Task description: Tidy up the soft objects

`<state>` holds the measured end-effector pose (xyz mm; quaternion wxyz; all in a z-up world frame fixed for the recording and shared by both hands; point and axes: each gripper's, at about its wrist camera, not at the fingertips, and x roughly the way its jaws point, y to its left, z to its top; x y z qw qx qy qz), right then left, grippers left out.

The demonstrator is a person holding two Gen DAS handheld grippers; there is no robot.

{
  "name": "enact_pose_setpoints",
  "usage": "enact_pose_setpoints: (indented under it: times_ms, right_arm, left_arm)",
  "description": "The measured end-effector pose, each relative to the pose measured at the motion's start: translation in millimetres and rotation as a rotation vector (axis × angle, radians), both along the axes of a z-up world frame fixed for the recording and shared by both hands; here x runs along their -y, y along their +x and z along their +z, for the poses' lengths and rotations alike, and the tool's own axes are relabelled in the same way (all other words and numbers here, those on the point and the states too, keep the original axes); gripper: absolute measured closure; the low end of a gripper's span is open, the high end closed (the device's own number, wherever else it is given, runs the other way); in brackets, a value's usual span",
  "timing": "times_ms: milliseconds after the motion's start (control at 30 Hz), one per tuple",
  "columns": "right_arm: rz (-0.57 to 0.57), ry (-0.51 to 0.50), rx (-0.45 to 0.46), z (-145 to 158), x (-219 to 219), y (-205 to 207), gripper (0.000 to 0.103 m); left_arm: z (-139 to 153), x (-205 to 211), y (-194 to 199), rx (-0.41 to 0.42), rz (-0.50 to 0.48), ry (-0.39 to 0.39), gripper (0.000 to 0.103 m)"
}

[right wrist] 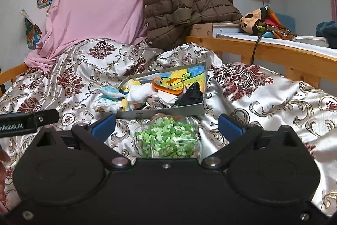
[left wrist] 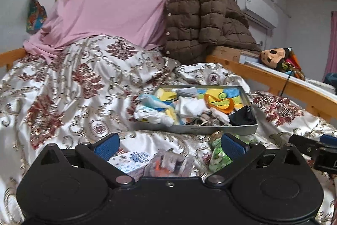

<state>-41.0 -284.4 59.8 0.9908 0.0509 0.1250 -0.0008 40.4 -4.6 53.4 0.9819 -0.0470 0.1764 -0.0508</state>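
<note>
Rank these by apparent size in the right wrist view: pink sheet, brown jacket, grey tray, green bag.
1. pink sheet
2. brown jacket
3. grey tray and green bag: unsure, since the bag lies nearer the camera.

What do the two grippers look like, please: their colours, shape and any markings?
Both the left gripper and the right gripper have matte black bodies with two round housings, black linkage arms on silver pivot bolts, and blue textured fingertips. White lettering ending "nRobot.AI" marks the left gripper's side in the right wrist view. No cables show.

Black grippers (left wrist: 169, 146) (right wrist: 167, 127) — blue pads (right wrist: 104, 125); silver screws
</note>
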Motion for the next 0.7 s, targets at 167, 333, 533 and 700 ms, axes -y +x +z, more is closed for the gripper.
enact_pose_setpoints:
  times_ms: [167, 333, 533, 700]
  right_arm:
    - [0.002, 0.005, -0.004, -6.8, -1.9, -14.5, 0.001]
    - [0.009, -0.01, -0.017, -12.5, -5.8, -25.7, 0.001]
    - [0.007, -0.021, -0.026, -14.7, -7.3, -34.0, 0.001]
    - [0.002, -0.026, -0.015, -14.7, -8.5, -41.5, 0.001]
  left_arm:
    - [-3.7, 1.8, -16.2, -0.004, 0.027, 0.006, 0.001]
    - [-8.1, 3.6, -30.7, -0.018, 0.04, 0.001, 0.001]
    - [-12.3, 6.6, -43.4, -0.025, 0.059, -0.004, 0.001]
    - [-14.2, 6.9, -51.8, -0.028, 0.072, 0.0, 0.001]
